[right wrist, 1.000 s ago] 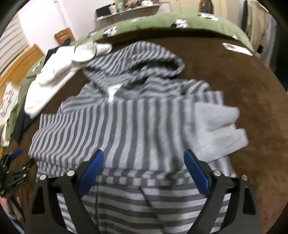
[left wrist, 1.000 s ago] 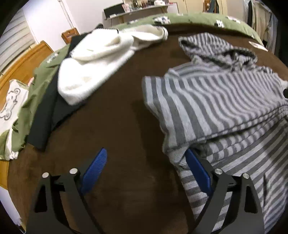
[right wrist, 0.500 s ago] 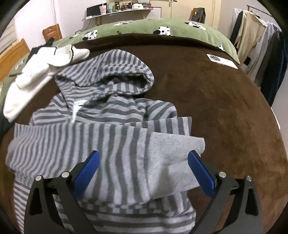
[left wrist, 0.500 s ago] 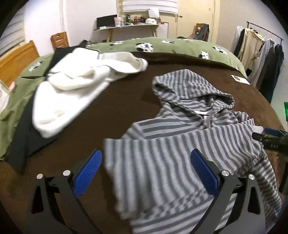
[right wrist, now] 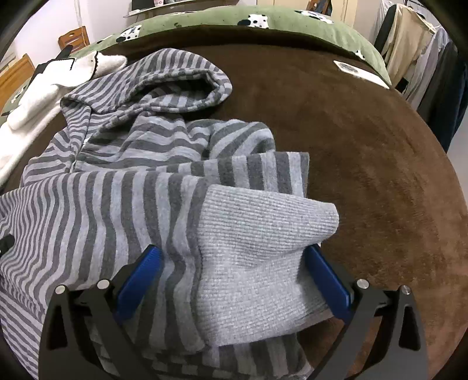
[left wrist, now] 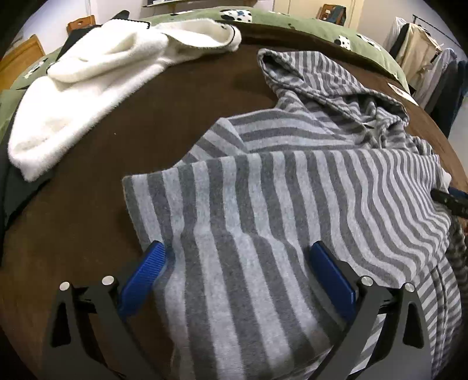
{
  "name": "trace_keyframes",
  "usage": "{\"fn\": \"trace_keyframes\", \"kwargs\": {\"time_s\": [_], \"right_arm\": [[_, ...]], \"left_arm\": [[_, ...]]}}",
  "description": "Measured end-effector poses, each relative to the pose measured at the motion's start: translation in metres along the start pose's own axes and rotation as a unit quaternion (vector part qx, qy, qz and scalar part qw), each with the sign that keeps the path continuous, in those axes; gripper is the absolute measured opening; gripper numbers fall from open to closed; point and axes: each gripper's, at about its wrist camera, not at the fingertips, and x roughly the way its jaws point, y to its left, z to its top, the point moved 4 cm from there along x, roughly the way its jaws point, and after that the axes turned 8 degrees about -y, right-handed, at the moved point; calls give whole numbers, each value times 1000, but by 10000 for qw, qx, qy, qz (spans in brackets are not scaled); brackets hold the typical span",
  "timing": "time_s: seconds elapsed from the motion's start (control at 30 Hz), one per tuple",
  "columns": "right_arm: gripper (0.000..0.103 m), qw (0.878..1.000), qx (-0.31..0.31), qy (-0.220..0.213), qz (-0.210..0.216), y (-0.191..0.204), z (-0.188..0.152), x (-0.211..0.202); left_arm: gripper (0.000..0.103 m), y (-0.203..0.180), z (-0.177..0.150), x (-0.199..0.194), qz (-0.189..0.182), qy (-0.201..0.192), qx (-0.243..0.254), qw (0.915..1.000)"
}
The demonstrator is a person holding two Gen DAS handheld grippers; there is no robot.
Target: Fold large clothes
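Hoodie [left wrist: 292,190], grey with darker grey stripes. Lies on a bed, on top of a brown blanket [left wrist: 131,117], with its hood [left wrist: 321,81] at the far end, open and a bit crumpled. Folded over across the middle, so one striped layer sits on another.

Left hand-held gripper [left wrist: 237,251]: wide apart, jaws just been opening. Points down at the near left part of the hoodie. Striped cloth between the two blue pads [left wrist: 146,271], loose and not pinched. Left pad right at the edge of the folded layer, at the line where cloth and blanket meet.

Right hand-held gripper [right wrist: 234,251]: wide apart too, jaws just been opening. Hangs over the right side of the hoodie [right wrist: 102,204]. Plain grey ribbed band [right wrist: 263,248] between its pads, puffed up in a soft hump, not squeezed. Bare blanket [right wrist: 365,146] to the right of it.

White fluffy top [left wrist: 87,73] lying beyond the hoodie on the left, near the hood but apart from it in the left view. Something dark [left wrist: 17,190] tucked under its near end. Green cover with black and white patches [right wrist: 263,20] along the far edge of the bed. Small white card [right wrist: 359,71] on the blanket near that edge. Coats on a rack [right wrist: 409,43] off to the right.
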Motion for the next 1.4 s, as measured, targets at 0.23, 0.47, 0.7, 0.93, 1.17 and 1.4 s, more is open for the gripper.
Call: {"fn": "trace_keyframes", "kwargs": {"time_s": [0.23, 0.47, 0.7, 0.93, 1.17, 1.4], "right_arm": [[97, 9996, -115, -144, -214, 10, 7, -11], [97, 9990, -23, -424, -146, 26, 35, -43], [97, 9977, 33, -683, -41, 32, 79, -81], [97, 9966, -15, -820, 44, 26, 119, -96], [97, 9950, -87, -933, 340, 14, 159, -70], [97, 9935, -215, -905, 658, 5, 196, -13]], "left_arm": [[97, 0, 2, 0, -51, 92, 18, 9999], [97, -1, 26, -23, 20, 28, 89, 10000], [97, -10, 83, -52, -177, -171, 232, 9994], [97, -25, 126, -52, -204, -57, 257, 9994], [97, -36, 159, -25, -77, 49, -39, 10000], [97, -45, 197, 38, -20, -73, 138, 9999]]}}
